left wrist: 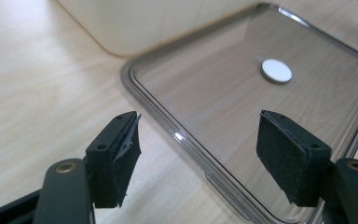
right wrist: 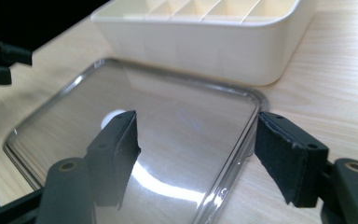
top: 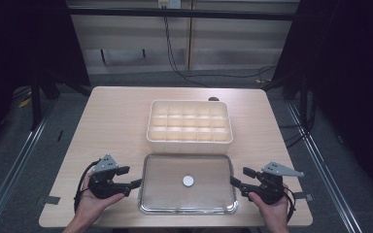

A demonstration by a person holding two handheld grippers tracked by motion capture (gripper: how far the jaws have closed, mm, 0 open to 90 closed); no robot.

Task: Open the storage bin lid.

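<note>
Wooden table (top: pixel 111 121), grey floor (top: pixel 53 141), dark surroundings.

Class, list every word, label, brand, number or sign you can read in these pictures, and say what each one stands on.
None can be read.
Clear lid: no lettering; its white round disc is blank.
Cream compartment box: plain walls.
Yellowish tag on the far wall: too small and blurred to read.

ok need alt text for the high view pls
A clear lid with a white disc lies flat on a wooden table, an open tool at each short end: left, right. Behind it sits a cream divided box.
</note>
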